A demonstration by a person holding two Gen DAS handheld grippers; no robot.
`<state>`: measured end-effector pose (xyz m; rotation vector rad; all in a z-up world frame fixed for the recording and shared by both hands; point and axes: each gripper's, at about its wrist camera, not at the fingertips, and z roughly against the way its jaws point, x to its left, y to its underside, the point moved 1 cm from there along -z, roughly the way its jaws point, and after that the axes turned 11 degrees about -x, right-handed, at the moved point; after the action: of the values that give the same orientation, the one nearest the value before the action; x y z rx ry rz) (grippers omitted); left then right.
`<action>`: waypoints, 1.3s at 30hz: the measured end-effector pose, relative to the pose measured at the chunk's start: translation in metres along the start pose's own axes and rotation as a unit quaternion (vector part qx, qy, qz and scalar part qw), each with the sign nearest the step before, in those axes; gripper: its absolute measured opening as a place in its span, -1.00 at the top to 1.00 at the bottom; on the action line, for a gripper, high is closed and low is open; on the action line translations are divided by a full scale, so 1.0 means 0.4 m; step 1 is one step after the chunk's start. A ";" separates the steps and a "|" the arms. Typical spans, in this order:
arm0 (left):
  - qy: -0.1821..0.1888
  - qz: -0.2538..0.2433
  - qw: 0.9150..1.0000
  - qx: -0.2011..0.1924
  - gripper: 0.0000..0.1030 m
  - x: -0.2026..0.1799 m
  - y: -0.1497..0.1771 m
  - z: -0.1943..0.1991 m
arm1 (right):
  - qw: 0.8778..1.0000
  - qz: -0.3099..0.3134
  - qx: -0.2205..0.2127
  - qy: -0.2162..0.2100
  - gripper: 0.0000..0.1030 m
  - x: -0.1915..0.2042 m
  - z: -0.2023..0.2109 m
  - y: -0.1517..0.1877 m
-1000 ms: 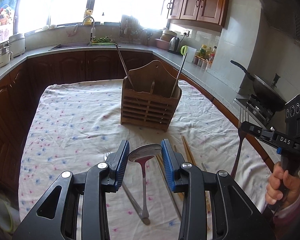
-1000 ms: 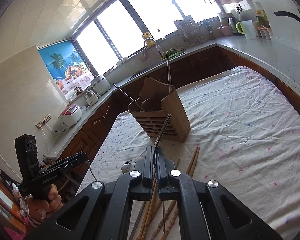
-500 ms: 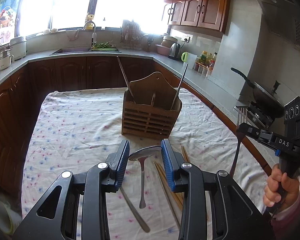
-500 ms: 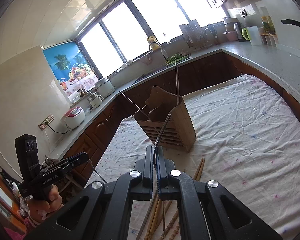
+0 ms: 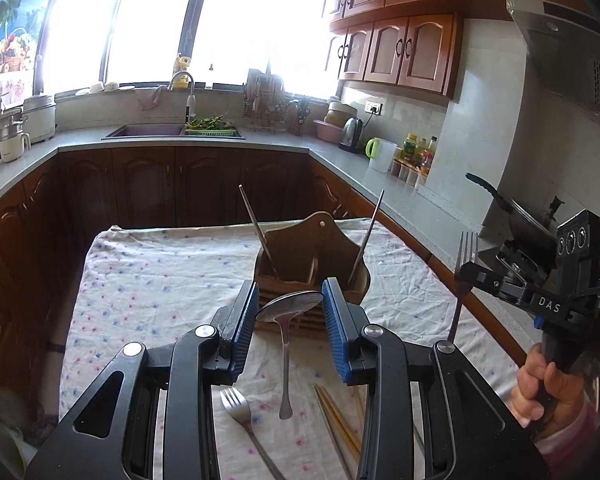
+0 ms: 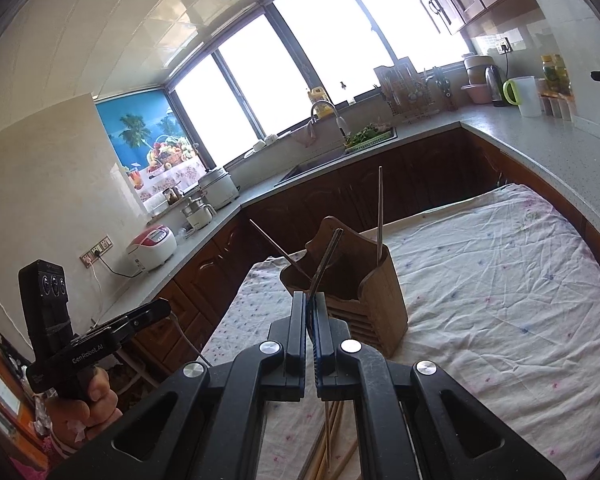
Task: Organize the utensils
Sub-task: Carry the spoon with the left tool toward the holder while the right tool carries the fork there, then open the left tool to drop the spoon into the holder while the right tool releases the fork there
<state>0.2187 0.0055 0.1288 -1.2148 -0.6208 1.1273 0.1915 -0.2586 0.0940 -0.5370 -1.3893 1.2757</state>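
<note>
One floral tablecloth [image 5: 148, 280], wooden cabinets [image 5: 148, 184]

Sunlit windows [image 5: 160, 20], dark wooden cabinets [image 5: 148, 184], grey countertop [image 5: 380, 196], tiled ceiling [image 6: 148, 12]

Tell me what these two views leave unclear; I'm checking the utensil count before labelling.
- Holder interior: both views; its walls hide what stands inside beyond two sticks.
- Chopsticks: left view, cut off by the tongs' arm and bottom edge; count unclear.
- Loose fork: left view; handle runs off the bottom edge.
- Held fork: right view; tines hidden below the right tongs.
- Spoon in the left tongs: hidden in the right view.
</note>
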 end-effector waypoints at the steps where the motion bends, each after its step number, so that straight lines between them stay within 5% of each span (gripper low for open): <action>1: 0.000 -0.001 1.000 -0.005 0.39 0.001 -0.015 -0.006 | 1.000 0.003 -0.003 -0.001 0.95 0.002 -0.011 -0.009; 19: -0.005 -0.009 0.998 -0.065 0.39 0.008 -0.236 -0.246 | 0.995 0.048 -0.084 -0.014 0.95 -0.003 -0.253 -0.148; 29: -0.009 0.030 0.999 -0.037 0.39 0.049 -0.136 -0.389 | 0.994 0.068 -0.082 -0.002 0.95 -0.035 -0.321 -0.024; 39: -0.007 0.025 1.000 0.008 0.39 0.049 -0.018 -0.424 | 0.998 0.057 -0.039 0.000 0.95 -0.062 -0.332 0.049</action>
<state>0.3753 -0.0452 0.0831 -1.2152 -0.5933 1.1825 0.3116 -0.2233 0.0394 -0.6792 -1.4297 1.3157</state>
